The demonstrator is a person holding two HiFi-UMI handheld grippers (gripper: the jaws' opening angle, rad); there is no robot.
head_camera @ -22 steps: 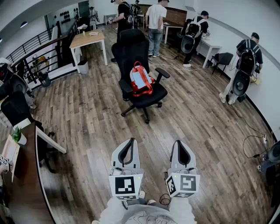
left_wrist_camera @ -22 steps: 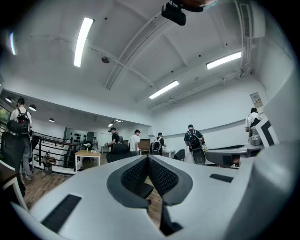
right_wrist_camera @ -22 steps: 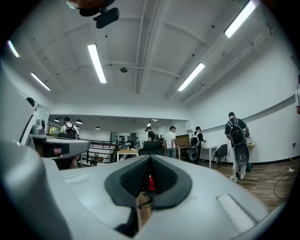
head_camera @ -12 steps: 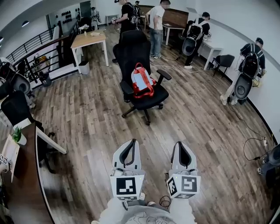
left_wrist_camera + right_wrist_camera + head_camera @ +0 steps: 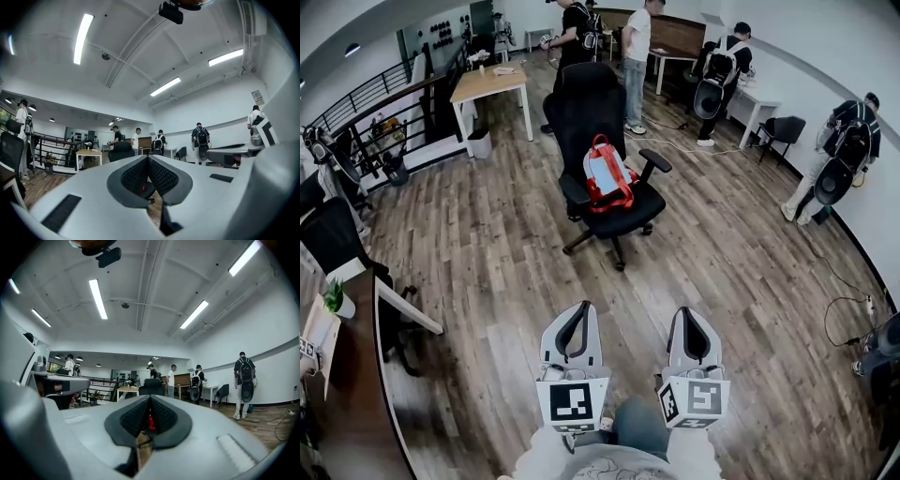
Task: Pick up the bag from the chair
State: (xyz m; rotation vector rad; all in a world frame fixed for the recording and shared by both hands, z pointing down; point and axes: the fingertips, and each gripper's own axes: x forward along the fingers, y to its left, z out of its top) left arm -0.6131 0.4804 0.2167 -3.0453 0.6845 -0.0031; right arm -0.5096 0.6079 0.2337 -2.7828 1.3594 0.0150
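Observation:
A red bag (image 5: pixel 608 174) with a pale blue front stands upright on the seat of a black office chair (image 5: pixel 598 122) in the middle of the wooden floor. Both grippers are held low in the head view, side by side and well short of the chair. The left gripper (image 5: pixel 582 307) is shut with nothing in it. The right gripper (image 5: pixel 685 313) is shut and holds nothing too. A sliver of the red bag (image 5: pixel 151 420) shows past the closed jaws in the right gripper view. The chair's back (image 5: pixel 120 147) rises over the jaws in the left gripper view.
A wooden table (image 5: pixel 490 84) stands behind the chair to the left, beside a railing (image 5: pixel 384 103). Several people with backpacks stand at the back and right, by white desks (image 5: pixel 756 101). Cables (image 5: pixel 839 300) lie along the right wall. A desk (image 5: pixel 347 356) with a plant is at the left.
The chair and bag sit a little lower and nearer in the head view, so I have stepped toward them. Both grippers keep their places and stay shut.

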